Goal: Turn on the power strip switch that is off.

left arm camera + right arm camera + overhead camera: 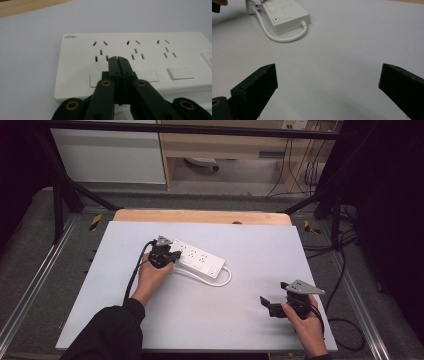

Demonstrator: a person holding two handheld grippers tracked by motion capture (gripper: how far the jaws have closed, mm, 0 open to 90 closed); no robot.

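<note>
one closed hand-held gripper [117,58] over power strip [150,47]

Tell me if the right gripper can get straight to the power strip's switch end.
Probably yes. The right gripper is open, and bare table lies between it and the power strip; only the looped white cord lies beside that end.

1. The left gripper [172,255] is held in the left hand [151,275] toward the tabletop's far left, jaws pressed together, black sleeve [107,332] trailing to the near edge
2. The right gripper [266,304] sits in the right hand [306,324] near the near right corner, jaws spread wide
</note>
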